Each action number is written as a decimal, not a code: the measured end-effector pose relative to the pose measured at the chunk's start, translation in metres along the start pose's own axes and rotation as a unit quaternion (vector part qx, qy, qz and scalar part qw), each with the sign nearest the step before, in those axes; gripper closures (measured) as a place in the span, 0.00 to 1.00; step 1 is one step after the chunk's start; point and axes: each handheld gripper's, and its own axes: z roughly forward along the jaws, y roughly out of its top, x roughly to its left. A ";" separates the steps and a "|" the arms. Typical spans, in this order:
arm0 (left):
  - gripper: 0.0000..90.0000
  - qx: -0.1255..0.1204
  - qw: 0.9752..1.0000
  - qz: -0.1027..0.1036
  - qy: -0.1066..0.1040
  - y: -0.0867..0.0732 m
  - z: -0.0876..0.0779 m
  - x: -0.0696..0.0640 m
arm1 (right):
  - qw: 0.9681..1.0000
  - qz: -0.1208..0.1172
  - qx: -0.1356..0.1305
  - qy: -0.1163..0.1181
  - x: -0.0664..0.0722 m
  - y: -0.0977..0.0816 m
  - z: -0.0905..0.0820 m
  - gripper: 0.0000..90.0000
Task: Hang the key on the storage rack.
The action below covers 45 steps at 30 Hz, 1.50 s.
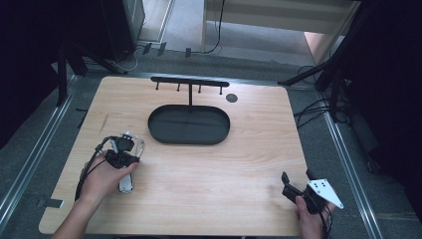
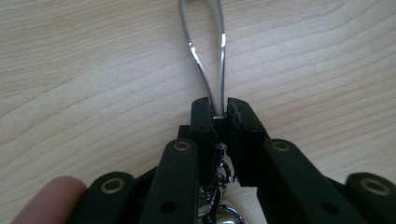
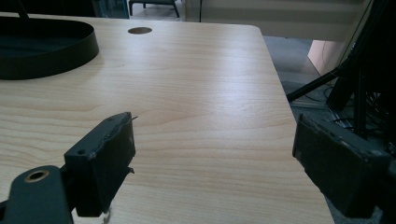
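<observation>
A thin chrome wire loop (image 2: 219, 60) lies on the wooden table (image 1: 209, 164), and my left gripper (image 2: 220, 109) is shut on its narrow end. A small chain and a shiny rounded metal piece (image 2: 225, 215) sit under the jaws. In the high view the left gripper (image 1: 132, 160) is at the table's left, with the loop (image 1: 141, 147) beyond it and the shiny piece (image 1: 126, 185) on the near side. My right gripper (image 1: 297, 180) rests low at the front right corner, open, nothing between its fingers (image 3: 215, 140).
A black oval tray (image 1: 154, 124) stands at the table's back middle, with a black hook rack (image 1: 189, 81) rising behind it. A round grommet hole (image 1: 232, 97) lies right of the rack. The table's right edge (image 3: 289, 116) is close to the right gripper.
</observation>
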 end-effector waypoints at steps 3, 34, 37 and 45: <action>0.92 -0.001 1.000 -0.008 -0.009 -0.001 0.000 0.003 | 1.000 -0.002 0.000 0.000 0.000 0.000 0.000 0.14; 0.92 -0.345 0.937 -0.010 -0.056 -0.016 -0.069 0.012 | 1.000 -0.003 0.001 -0.001 0.001 0.000 0.000 0.14; 0.93 -0.364 0.930 -0.006 -0.060 -0.015 -0.072 0.009 | 1.000 -0.003 0.001 -0.001 0.001 0.000 0.000 0.14; 0.93 -0.414 0.908 -0.003 -0.067 -0.011 -0.077 0.000 | 1.000 -0.007 0.001 -0.001 0.002 0.000 0.000 0.15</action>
